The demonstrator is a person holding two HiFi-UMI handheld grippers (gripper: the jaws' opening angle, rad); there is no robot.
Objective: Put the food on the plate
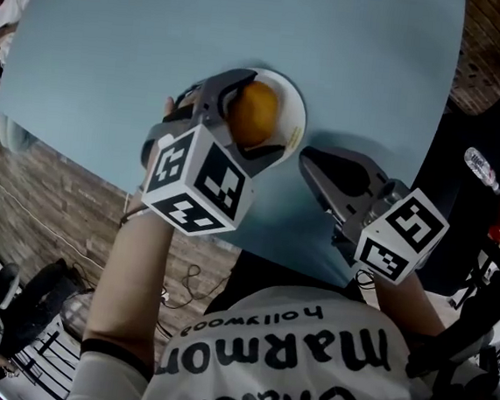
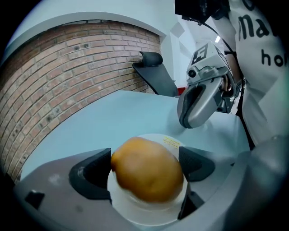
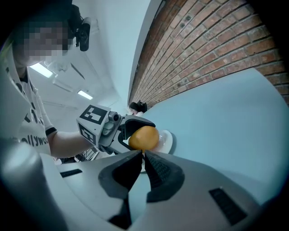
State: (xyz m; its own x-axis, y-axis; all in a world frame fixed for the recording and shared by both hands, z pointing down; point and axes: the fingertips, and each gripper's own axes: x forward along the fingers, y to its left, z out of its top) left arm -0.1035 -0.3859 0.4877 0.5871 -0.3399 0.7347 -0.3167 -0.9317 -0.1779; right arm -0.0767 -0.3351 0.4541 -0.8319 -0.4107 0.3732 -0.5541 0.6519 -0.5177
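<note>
**Pale blue table, a white plate, one golden piece of food**

Pale blue and smooth, the table (image 1: 113,67) fills most of the head view, and a red-brick wall (image 2: 67,76) rises beyond its edge in both gripper views.

The food (image 1: 255,113) is a rounded, egg-like lump, golden orange with a smooth, matte skin that browns a little toward its underside (what kind of food it is cannot be told). It sits between the jaws of the left gripper (image 2: 145,166). The dark pads press on it from either side, so the tool is clamped on it.

It is directly over the plate (image 1: 293,102), which is small, round and white. The plate lies toward the near right part of the table, close to the person. A small yellow mark shows on its far rim in the left gripper view. The views do not settle whether the food's underside rests on the plate or hangs just clear of it.

The right gripper (image 3: 143,155) is just to the right of the plate, low over the table's near edge. Its jaws are pressed together with nothing held between them. Its tip points toward the plate but stays apart from it.
</note>
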